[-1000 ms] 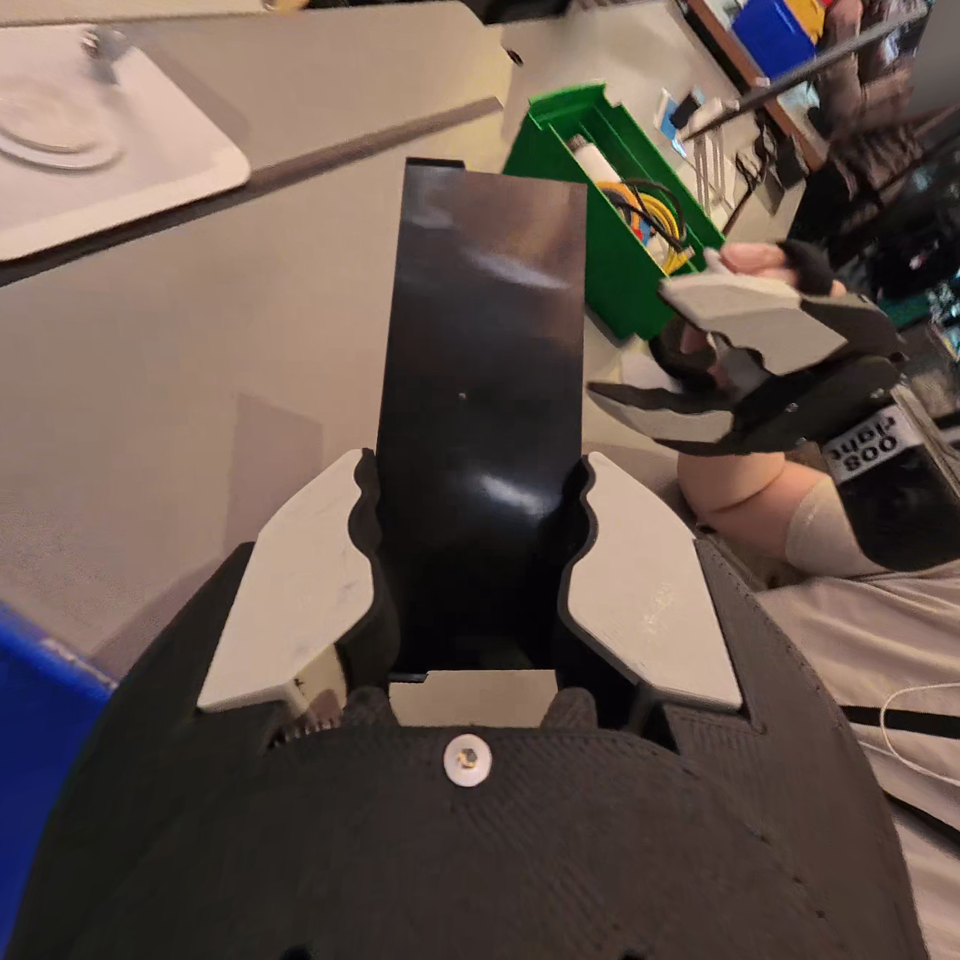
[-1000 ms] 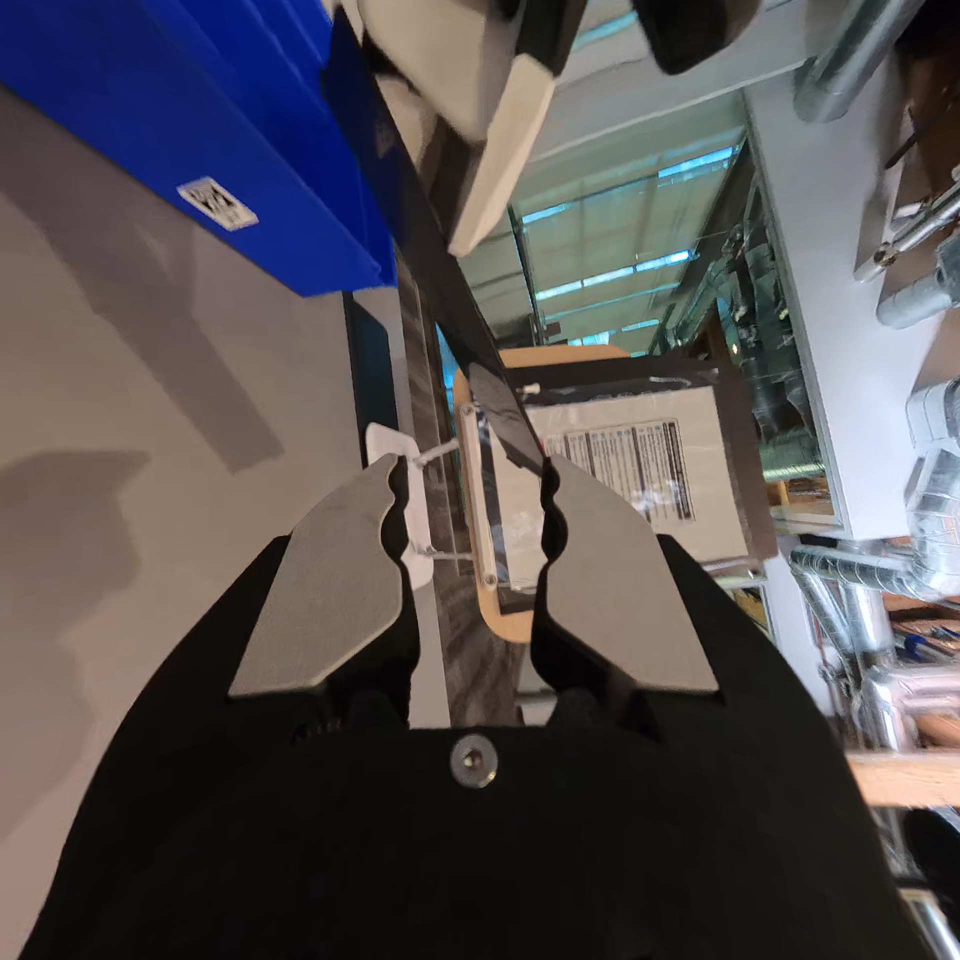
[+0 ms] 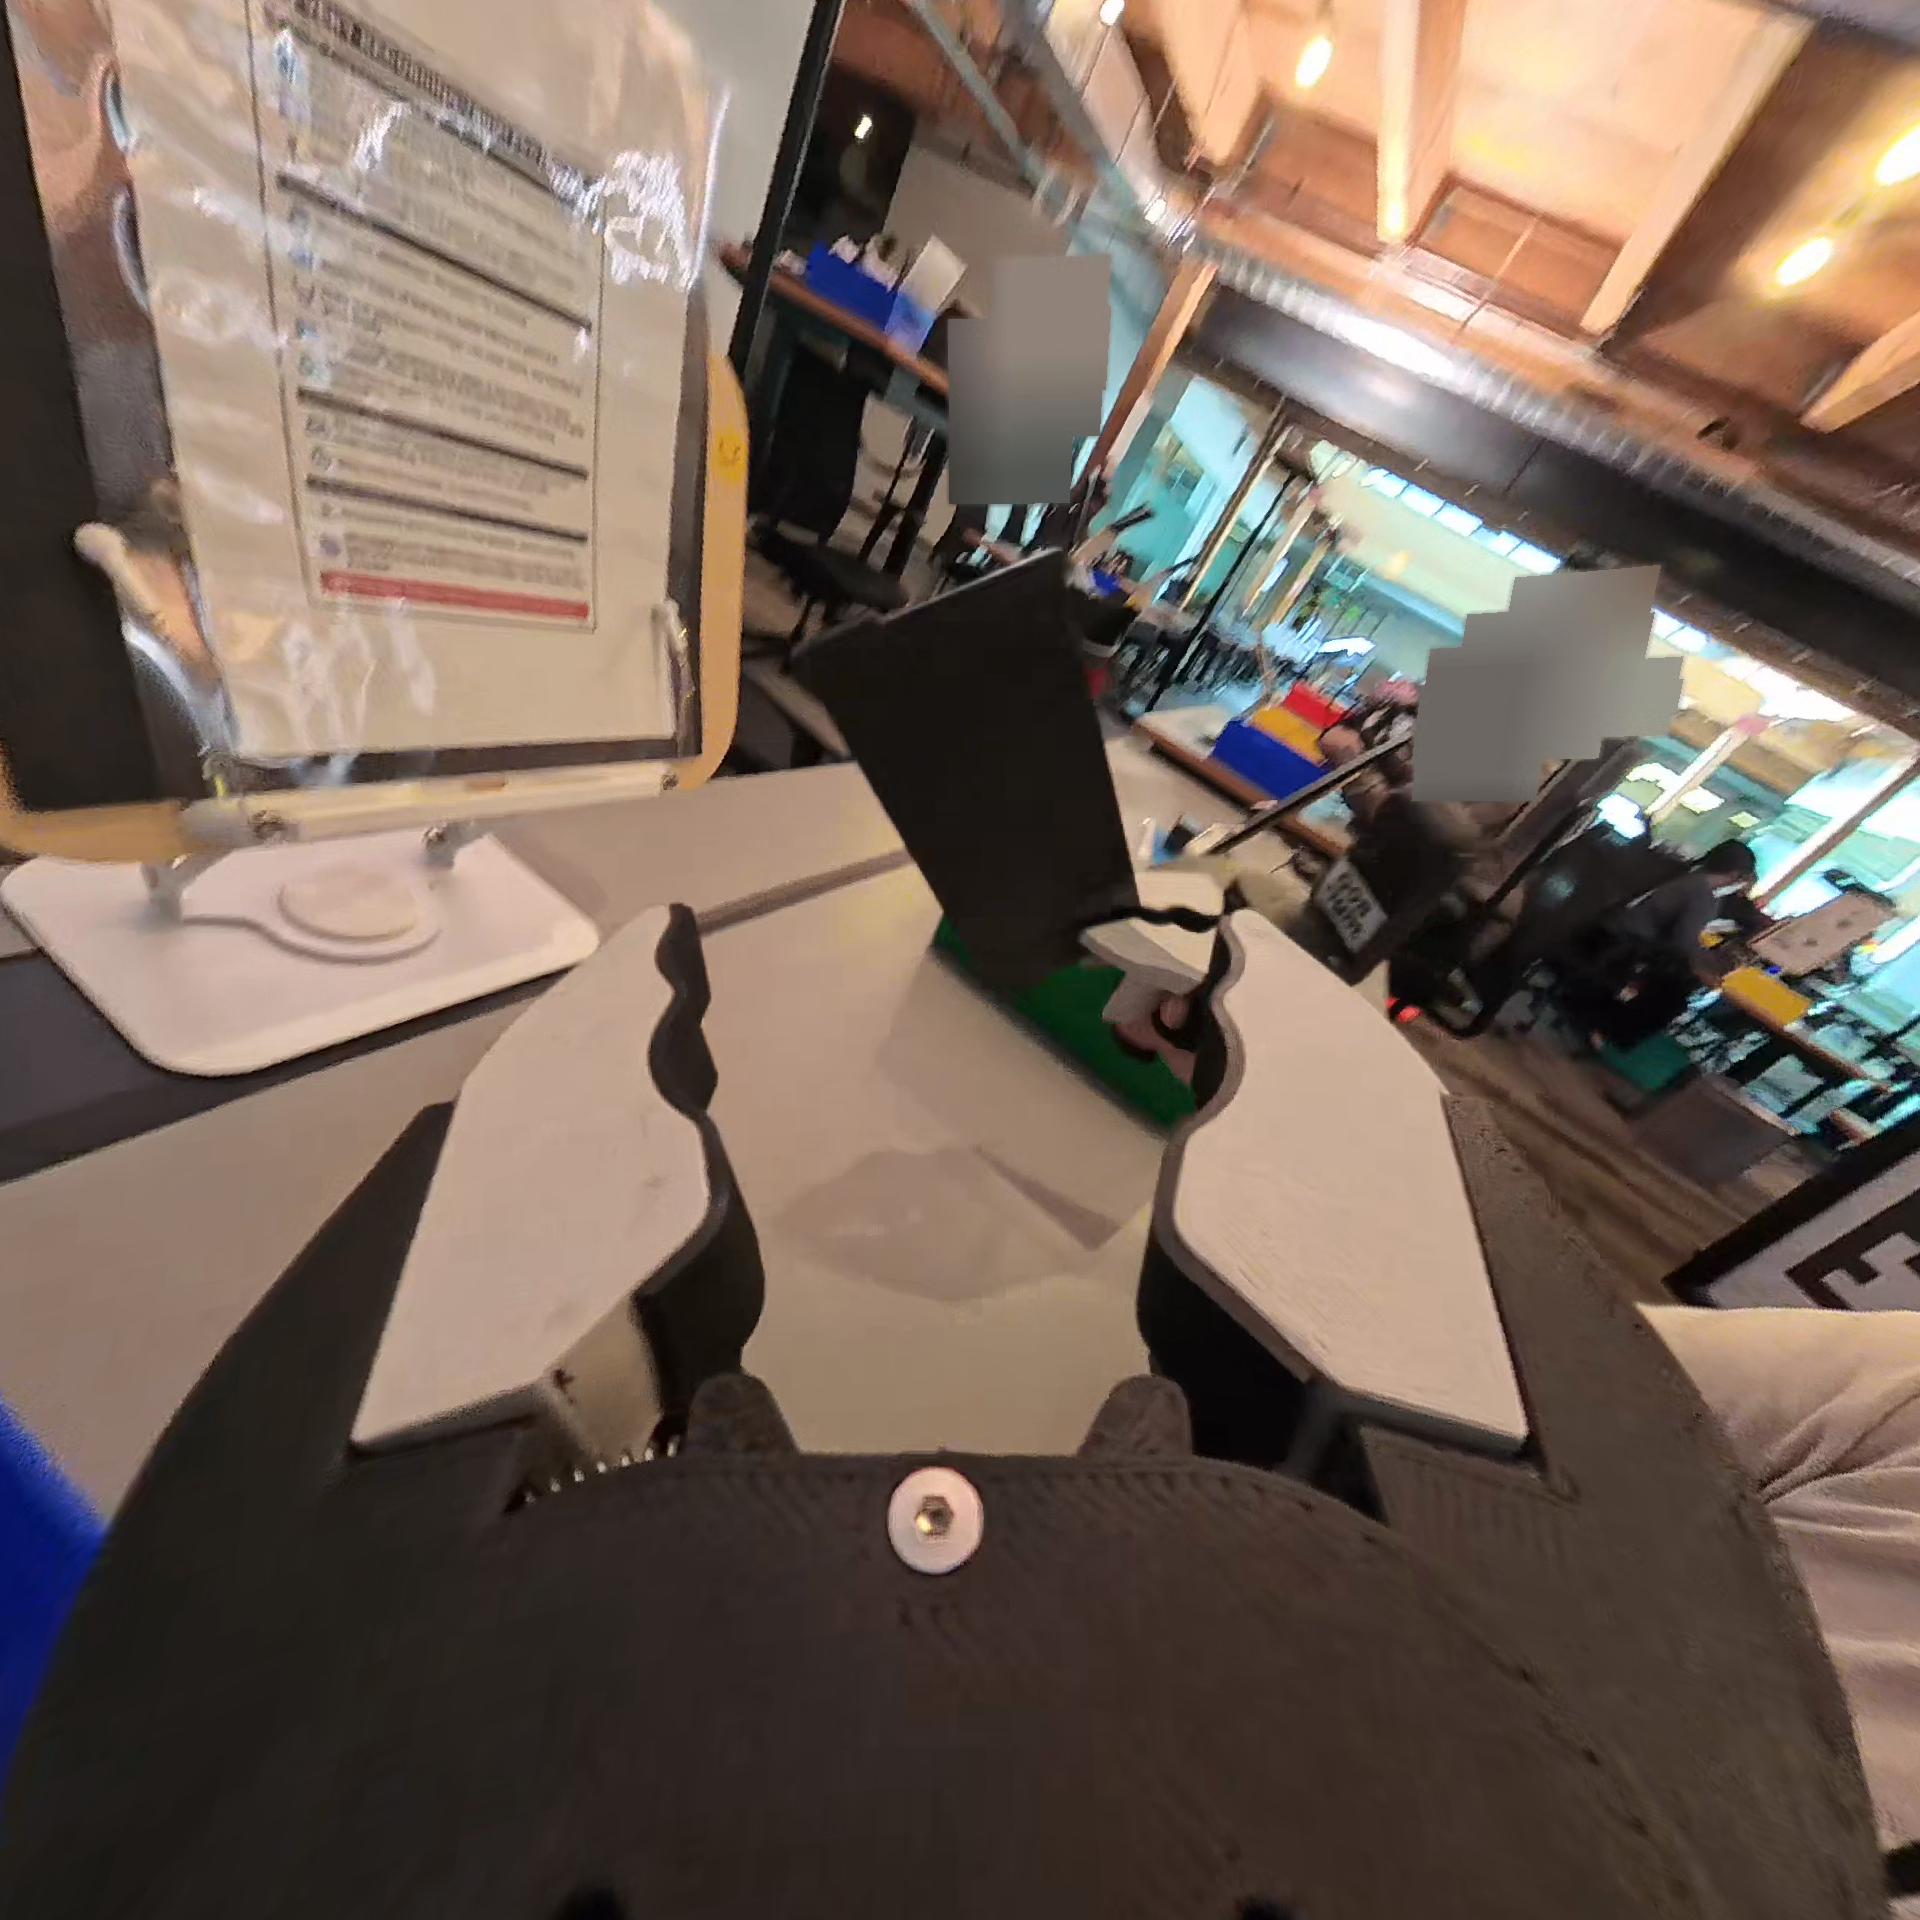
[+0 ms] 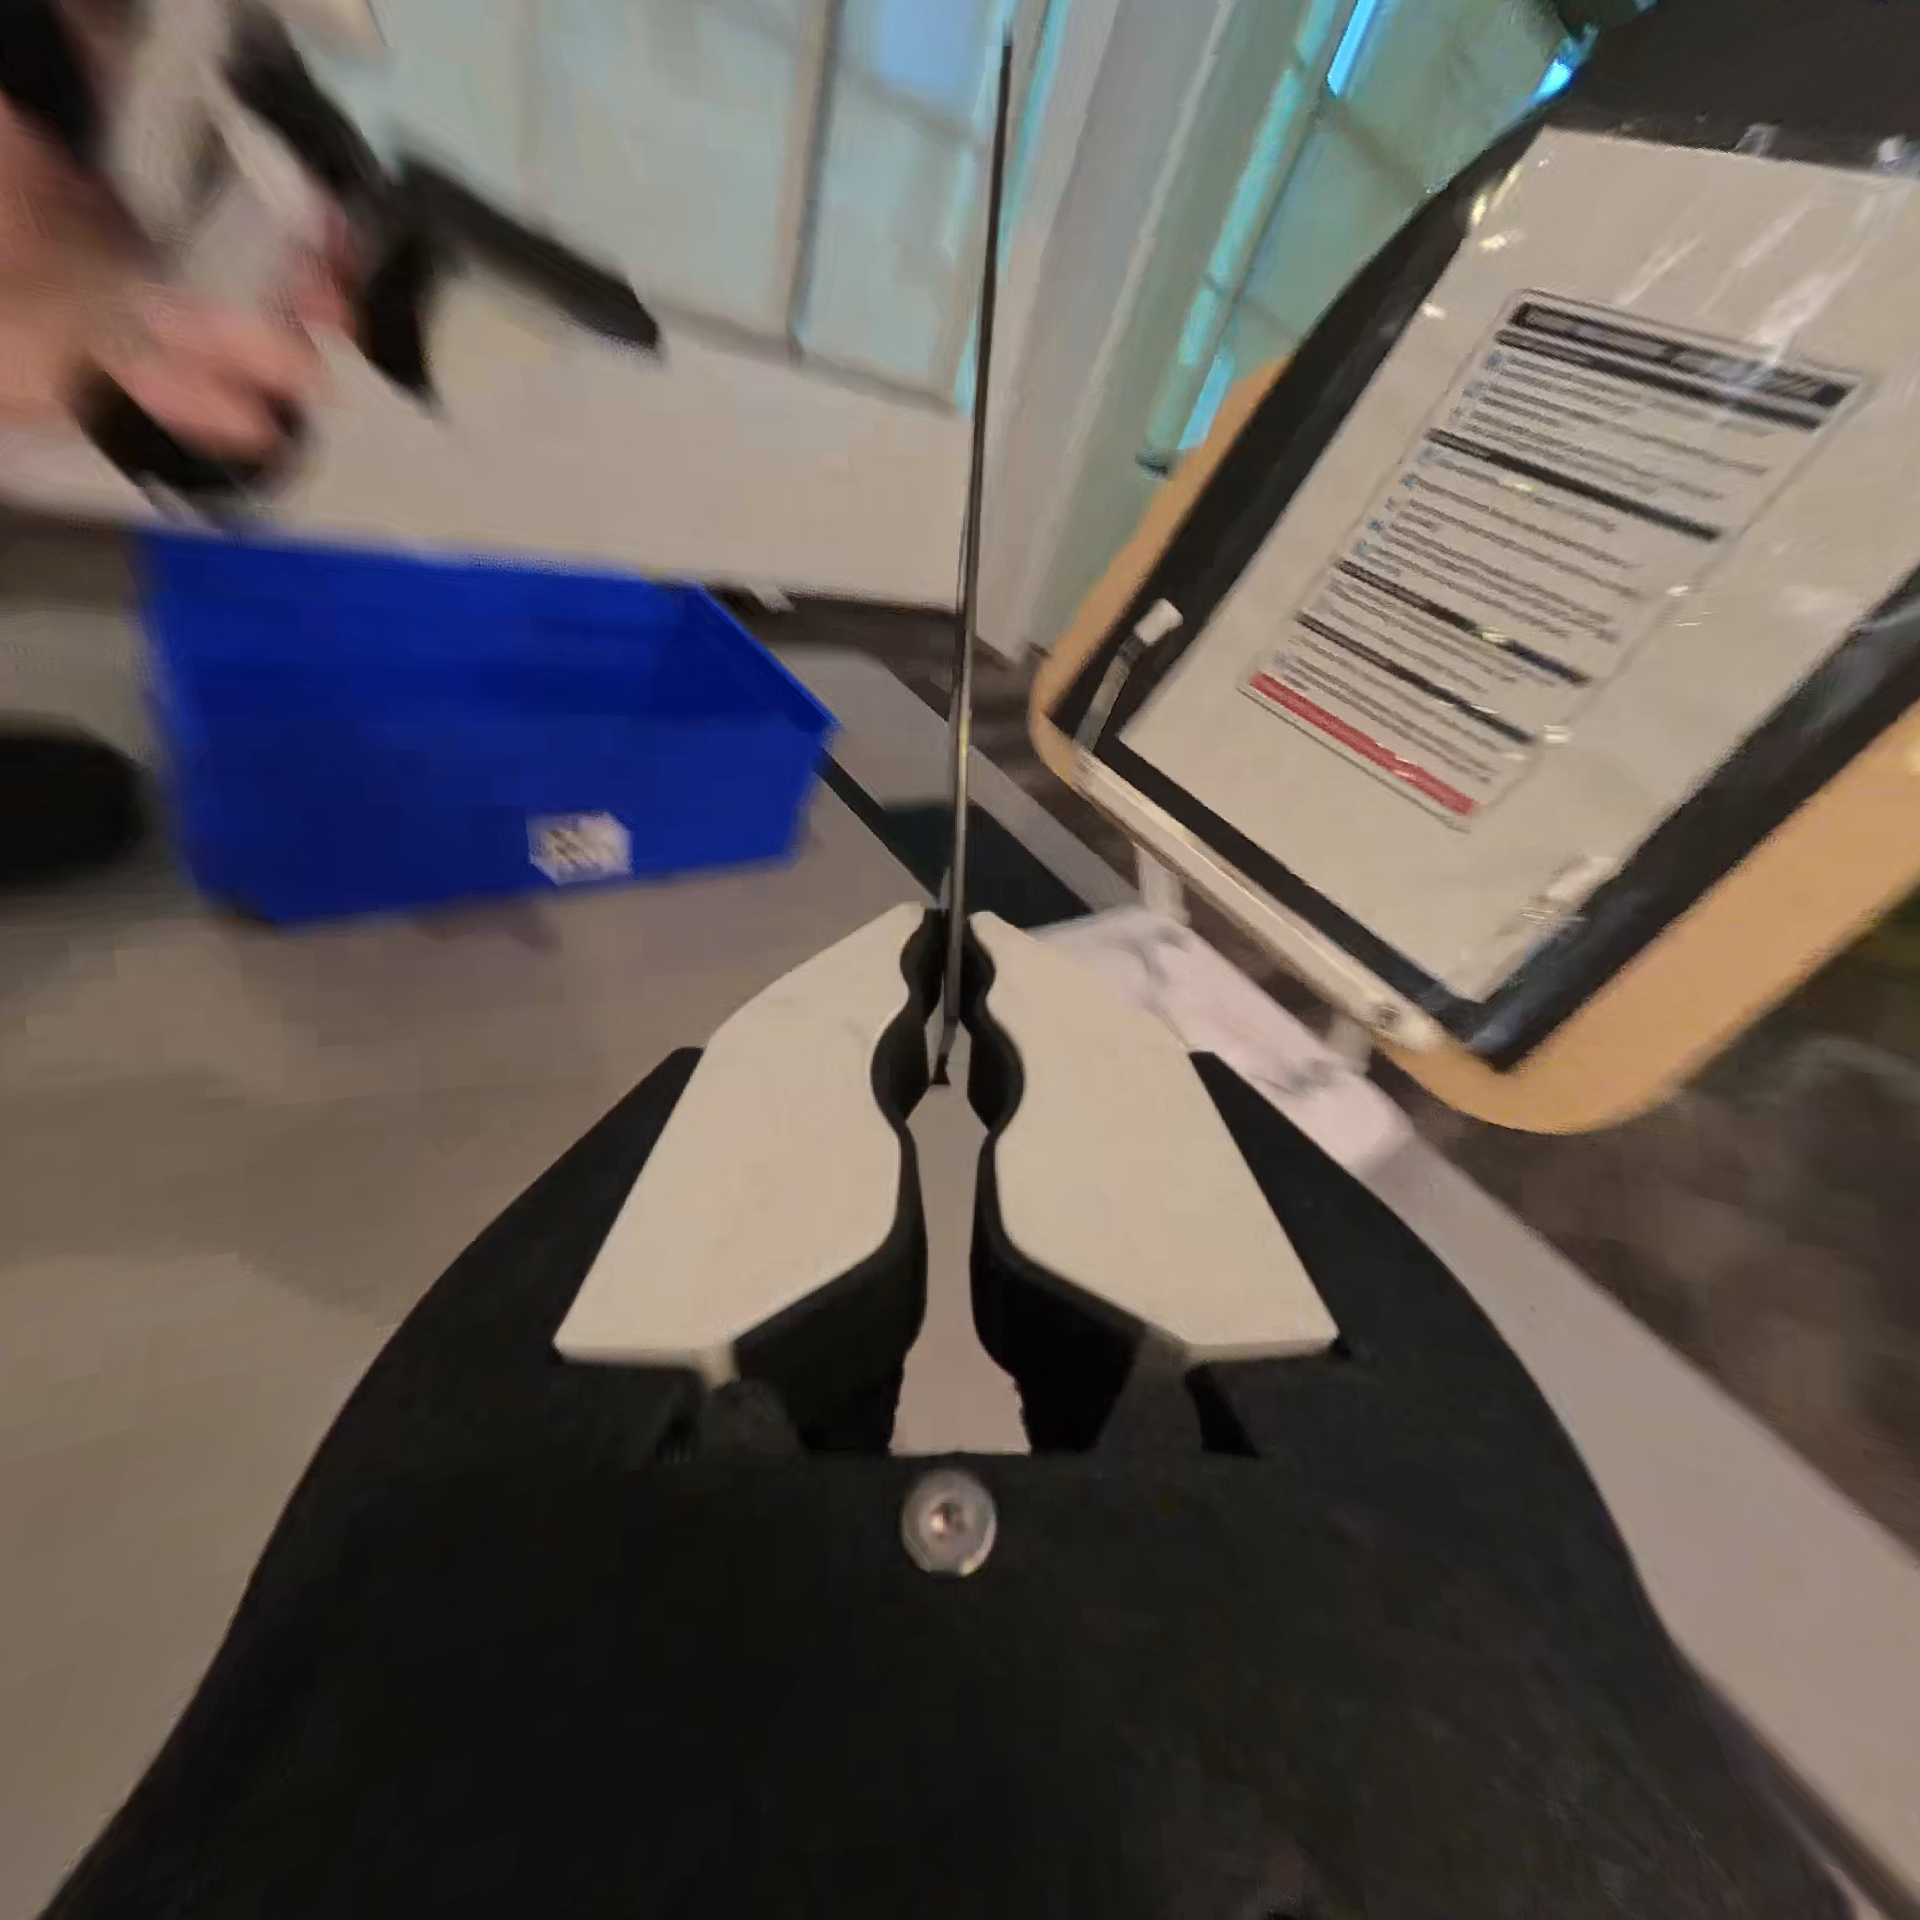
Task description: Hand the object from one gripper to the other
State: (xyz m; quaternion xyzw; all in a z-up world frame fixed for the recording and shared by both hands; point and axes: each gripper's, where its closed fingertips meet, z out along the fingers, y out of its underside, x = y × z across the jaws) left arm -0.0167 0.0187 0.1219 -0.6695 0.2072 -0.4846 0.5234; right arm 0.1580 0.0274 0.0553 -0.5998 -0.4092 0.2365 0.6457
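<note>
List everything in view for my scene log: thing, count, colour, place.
card: one, black, thin and flat, clamped at its lower end in the right claw; edge-on in the right wrist view.
sign: one, white sheet under clear plastic on a tan board, on the table's far left.
stand: one, white, under the sign.
blue bin: one, on the table, left in the right wrist view.
green bin: one, partly hidden behind the card.
table: one, pale grey.
people: a few, seated in the background, blurred.
left claw: one, grey pads, open, empty.
right claw: one, grey pads, shut on the card.
</note>
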